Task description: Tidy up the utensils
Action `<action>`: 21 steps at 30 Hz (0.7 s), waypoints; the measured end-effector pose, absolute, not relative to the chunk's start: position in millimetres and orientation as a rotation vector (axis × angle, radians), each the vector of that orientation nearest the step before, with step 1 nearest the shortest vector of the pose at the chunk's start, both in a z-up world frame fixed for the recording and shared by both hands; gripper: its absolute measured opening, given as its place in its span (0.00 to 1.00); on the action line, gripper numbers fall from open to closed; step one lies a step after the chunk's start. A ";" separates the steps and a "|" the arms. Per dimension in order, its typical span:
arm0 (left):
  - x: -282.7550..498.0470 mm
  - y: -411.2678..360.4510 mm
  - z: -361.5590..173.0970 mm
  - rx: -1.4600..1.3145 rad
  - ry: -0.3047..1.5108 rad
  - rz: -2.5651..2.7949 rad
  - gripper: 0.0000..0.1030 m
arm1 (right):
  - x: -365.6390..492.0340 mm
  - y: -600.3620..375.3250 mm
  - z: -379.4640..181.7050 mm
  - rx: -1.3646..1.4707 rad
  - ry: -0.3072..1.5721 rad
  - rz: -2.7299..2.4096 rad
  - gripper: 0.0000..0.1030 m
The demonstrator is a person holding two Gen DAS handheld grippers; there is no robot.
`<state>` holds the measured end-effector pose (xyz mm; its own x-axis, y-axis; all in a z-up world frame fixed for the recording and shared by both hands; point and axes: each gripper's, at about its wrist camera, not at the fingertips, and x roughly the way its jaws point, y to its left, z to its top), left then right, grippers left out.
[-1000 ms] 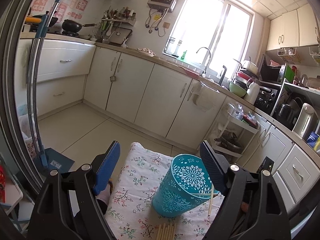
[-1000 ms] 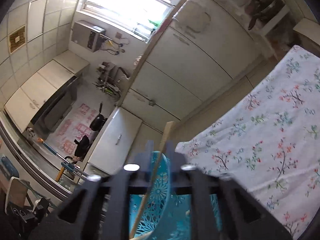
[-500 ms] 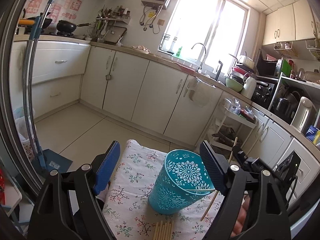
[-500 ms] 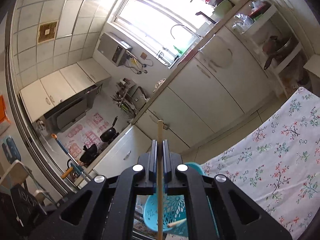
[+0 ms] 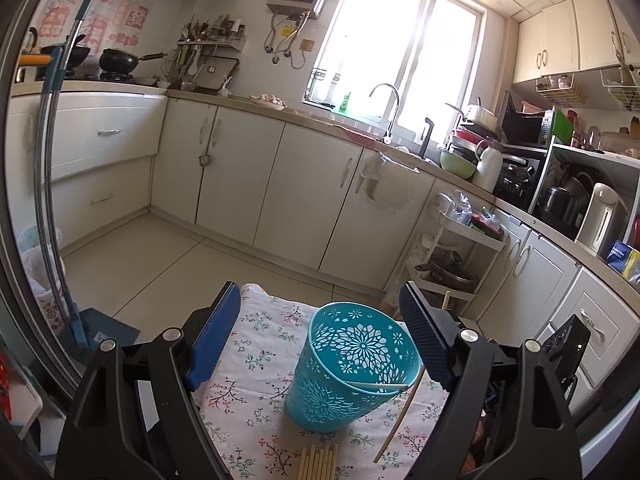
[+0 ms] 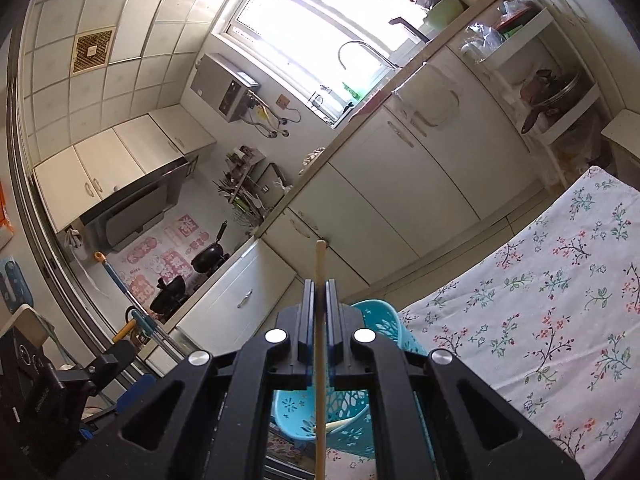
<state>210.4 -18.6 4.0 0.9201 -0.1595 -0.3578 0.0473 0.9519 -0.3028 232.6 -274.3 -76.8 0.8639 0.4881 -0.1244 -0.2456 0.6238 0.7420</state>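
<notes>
**One chopstick lifted and ready for the teal cup**

While the tall teal plastic cup with flower-shaped holes [image 5: 354, 368] stands on the flowery white tablecloth [image 5: 256, 356], a thin pale wooden chopstick [image 6: 320, 320] is pinched tight in the right gripper [image 6: 319, 292]. Its two black jaws are closed all the way on the stick, which runs straight up and down between them in the right wrist view.

A second ago that stick leaned to one side, low over the cup. Now it is straight and sits higher. I think this means the stick is lined up and nearly ready to go down into the cup.

One chopstick already lies across the inside of the cup, near the rim. More wooden chopsticks [image 5: 318, 462] lie in a flat bundle on the cloth, just in front of the cup. They are waiting, so the job is only just started.

The left gripper [image 5: 320, 332] is wide open and holds nothing. Its blue pads stand on either side of the cup without touching it, as they did a second ago.

Behind it all are white kitchen cupboards [image 5: 304, 200] and a bright window [image 5: 404, 36].
</notes>
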 end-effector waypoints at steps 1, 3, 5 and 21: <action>210.7 -19.5 4.2 -0.293 0.390 -0.109 0.76 | 231.1 -274.7 -76.8 0.801 0.329 0.439 0.06; 209.9 -20.8 3.6 -0.291 0.391 -0.110 0.76 | 229.0 -276.5 -76.5 0.830 0.323 0.459 0.06; 209.5 -21.6 3.5 -0.291 0.392 -0.111 0.76 | 227.3 -277.0 -75.1 0.864 0.314 0.479 0.06; 206.8 -23.3 7.3 -0.290 0.380 -0.106 0.76 | 220.9 -288.6 -38.8 0.999 0.031 0.418 0.06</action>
